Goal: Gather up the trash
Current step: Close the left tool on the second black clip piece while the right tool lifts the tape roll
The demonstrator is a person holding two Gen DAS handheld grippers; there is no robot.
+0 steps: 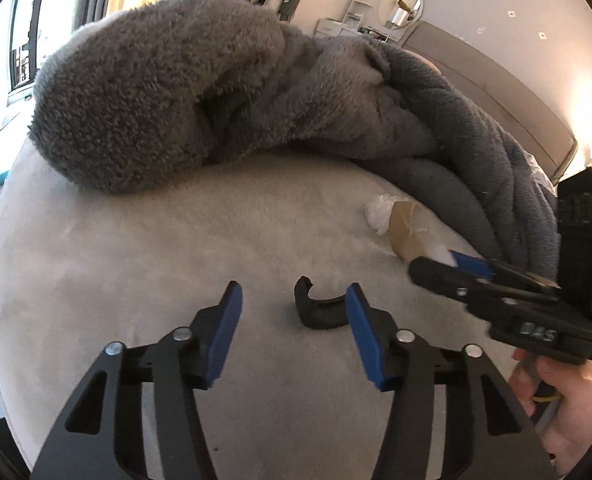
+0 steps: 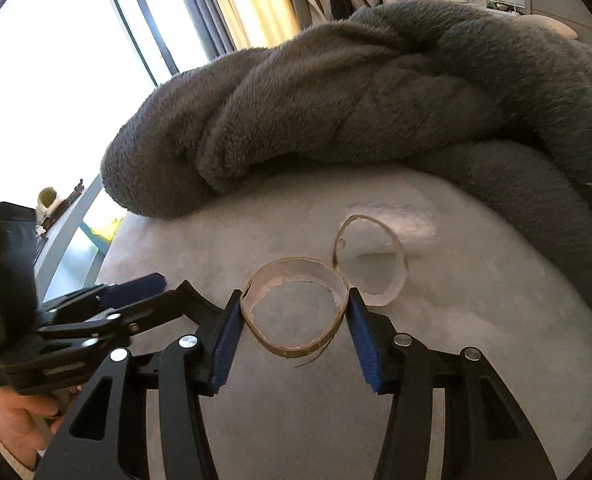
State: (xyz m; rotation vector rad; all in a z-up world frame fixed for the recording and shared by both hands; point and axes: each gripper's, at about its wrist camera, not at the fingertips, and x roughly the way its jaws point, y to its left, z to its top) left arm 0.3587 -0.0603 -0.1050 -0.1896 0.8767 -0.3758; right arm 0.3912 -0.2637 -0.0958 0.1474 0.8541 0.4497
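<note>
A torn cardboard tube (image 1: 406,236) lies on the pale bed sheet (image 1: 175,248) with a white tissue wad (image 1: 378,210) at its far end. In the right wrist view the tube's near ring (image 2: 296,312) sits between my right gripper's (image 2: 293,316) blue pads (image 2: 362,340), which touch both sides of it. A second ring (image 2: 370,256) lies just behind. A black curved plastic piece (image 1: 316,308) lies just ahead of my left gripper (image 1: 293,304), which is open and empty. My right gripper also shows in the left wrist view (image 1: 456,268).
A bunched grey fleece blanket (image 1: 199,96) covers the far side of the bed and curves down the right (image 2: 536,160). A window (image 2: 55,80) and yellow curtain are beyond. My left gripper shows at the left of the right wrist view (image 2: 127,292).
</note>
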